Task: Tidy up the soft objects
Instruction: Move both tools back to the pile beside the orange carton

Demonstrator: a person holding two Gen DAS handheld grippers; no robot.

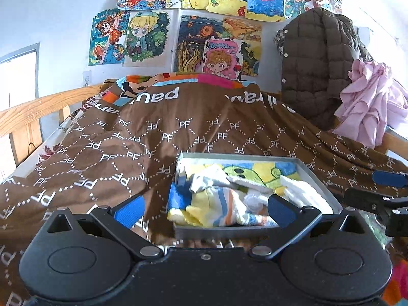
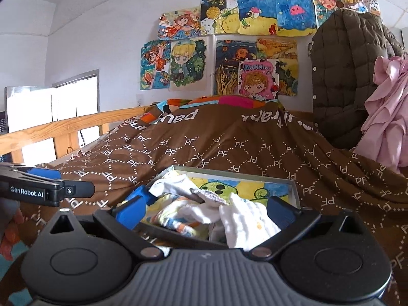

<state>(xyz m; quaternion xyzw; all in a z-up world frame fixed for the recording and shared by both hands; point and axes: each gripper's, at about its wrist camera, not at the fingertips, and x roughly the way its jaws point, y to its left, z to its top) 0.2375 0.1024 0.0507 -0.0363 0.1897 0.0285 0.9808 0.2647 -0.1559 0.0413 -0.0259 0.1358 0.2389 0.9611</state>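
**Soft items loose in tray; both tongs wide, nothing held**

On the brown bedspread (image 1: 158,127) sits a shallow grey tray (image 1: 316,176) holding a jumble of small socks. Left gripper (image 1: 205,209) hovers wide over the striped sock (image 1: 219,204); right gripper (image 2: 206,210) stands wide over the white sock (image 2: 242,219). Judgement: light, limp, non-fragile cloth that sags and snags neighbours; pinch a raised fold mid-body, one piece at a time.

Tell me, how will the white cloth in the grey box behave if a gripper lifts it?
The white cloth lies crumpled, so it is probably floppy and light, likely to droop. It touches the striped cloth in the grey box and might drag it along.
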